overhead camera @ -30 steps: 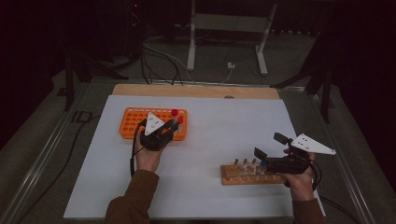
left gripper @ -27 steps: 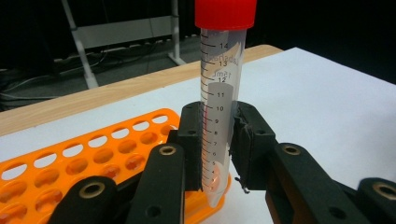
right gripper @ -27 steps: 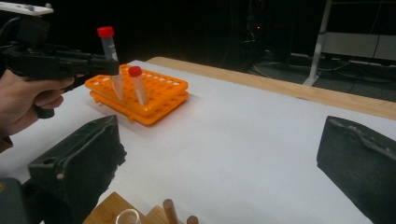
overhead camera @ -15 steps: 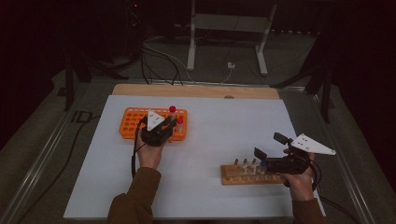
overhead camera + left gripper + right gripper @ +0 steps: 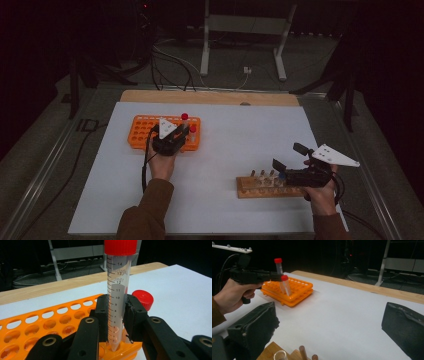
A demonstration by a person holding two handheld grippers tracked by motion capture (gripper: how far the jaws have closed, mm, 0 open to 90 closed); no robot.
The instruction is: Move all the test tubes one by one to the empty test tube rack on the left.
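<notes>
A clear graduated tube with a red cap point(image 5: 117, 302) stands upright between the jaws of my left gripper point(image 5: 116, 307), which is shut on it. The tube's tip rests at a hole on the near edge of the orange rack point(image 5: 37, 325). A second red-capped tube point(image 5: 143, 298) leans in the rack just beyond. From above, the left gripper point(image 5: 181, 132) is over the rack's point(image 5: 142, 132) right part. My right gripper point(image 5: 289, 157) is open and empty above the right end of a wooden rack point(image 5: 260, 187). Its own view shows wide-apart jaws point(image 5: 332, 322) and the held tube point(image 5: 279, 267) far off.
A white sheet point(image 5: 240, 130) covers the table, with a wooden strip point(image 5: 210, 97) along its far edge. The wooden rack point(image 5: 274, 352) holds small glass vials and pegs. Beyond the table stand a metal frame point(image 5: 240, 45) and floor cables point(image 5: 170, 65).
The left gripper has edged slightly away from me over the orange rack with the tube still in its jaws. The right gripper has stayed put.
</notes>
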